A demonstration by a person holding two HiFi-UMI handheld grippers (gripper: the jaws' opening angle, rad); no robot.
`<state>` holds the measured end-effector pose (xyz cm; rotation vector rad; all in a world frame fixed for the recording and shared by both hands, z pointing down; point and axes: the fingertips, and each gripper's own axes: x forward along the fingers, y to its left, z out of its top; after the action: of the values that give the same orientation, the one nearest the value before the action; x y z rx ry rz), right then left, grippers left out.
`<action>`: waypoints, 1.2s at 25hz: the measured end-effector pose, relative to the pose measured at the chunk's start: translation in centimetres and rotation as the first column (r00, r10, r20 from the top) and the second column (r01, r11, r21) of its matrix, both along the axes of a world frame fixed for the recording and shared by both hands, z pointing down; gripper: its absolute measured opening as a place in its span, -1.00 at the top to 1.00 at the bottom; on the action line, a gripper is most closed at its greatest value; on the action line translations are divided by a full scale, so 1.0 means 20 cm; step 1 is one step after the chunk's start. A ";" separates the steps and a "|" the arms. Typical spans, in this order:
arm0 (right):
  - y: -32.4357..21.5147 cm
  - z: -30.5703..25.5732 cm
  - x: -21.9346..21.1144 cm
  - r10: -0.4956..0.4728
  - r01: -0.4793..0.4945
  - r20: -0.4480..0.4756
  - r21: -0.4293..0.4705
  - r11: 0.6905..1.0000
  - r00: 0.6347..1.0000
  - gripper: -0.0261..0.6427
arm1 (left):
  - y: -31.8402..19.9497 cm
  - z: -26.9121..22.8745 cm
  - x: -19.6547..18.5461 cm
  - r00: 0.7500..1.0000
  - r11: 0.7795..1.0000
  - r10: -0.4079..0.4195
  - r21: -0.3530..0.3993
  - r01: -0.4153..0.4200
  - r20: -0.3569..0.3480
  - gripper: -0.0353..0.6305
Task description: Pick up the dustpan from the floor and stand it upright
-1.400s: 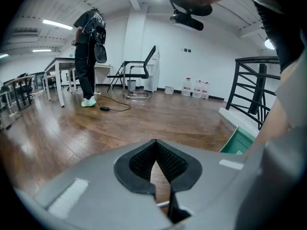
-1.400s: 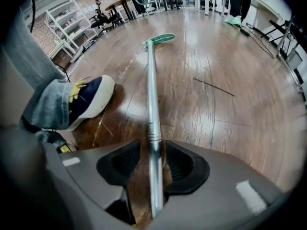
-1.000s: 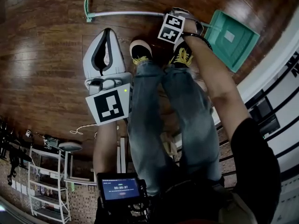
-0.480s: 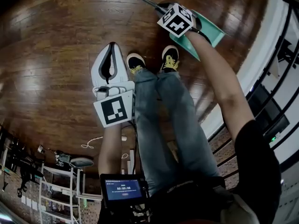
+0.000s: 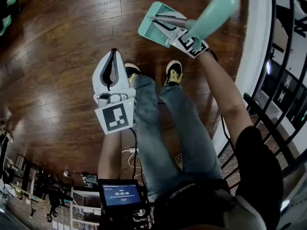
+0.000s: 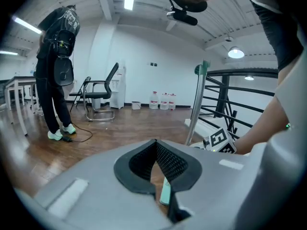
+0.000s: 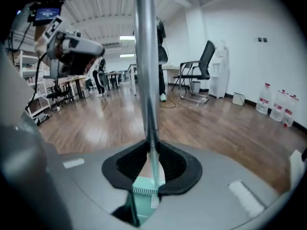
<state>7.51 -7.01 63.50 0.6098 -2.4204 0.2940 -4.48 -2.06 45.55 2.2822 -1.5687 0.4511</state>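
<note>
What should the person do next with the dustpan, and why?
Probably lower it until the teal pan sits flat on the wooden floor. The right gripper is clamped on the metal pole, which points nearly upward, with the pan below the jaws.

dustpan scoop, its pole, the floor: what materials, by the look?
The scoop is likely moulded plastic: matte mint green, one piece, with a comb-like toothed edge. The pole looks like metal tubing: smooth, silver-grey, softly shiny. The floor is dark brown wood planks or wood-look laminate, glossy: plank seams and light glare show.
</note>
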 end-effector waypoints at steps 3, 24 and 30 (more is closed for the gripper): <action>0.06 -0.01 0.09 0.057 -0.059 0.084 0.023 0.998 0.995 0.68 | 0.05 0.04 0.12 0.997 0.998 0.056 -0.025 -0.055 0.062 0.84; 0.13 -1.65 0.48 0.114 -0.189 0.436 0.133 0.973 0.892 -0.01 | 0.00 -1.03 0.35 0.995 0.996 0.071 0.053 -0.075 0.067 0.83; 0.38 -2.95 0.56 0.097 -0.322 0.577 0.301 0.898 0.811 0.02 | 0.21 -2.11 0.59 0.992 0.963 0.102 0.243 -0.116 0.068 0.84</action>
<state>18.76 0.61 4.43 1.1117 -3.0058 0.0784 7.40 2.15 3.40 2.5734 -1.6093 0.3665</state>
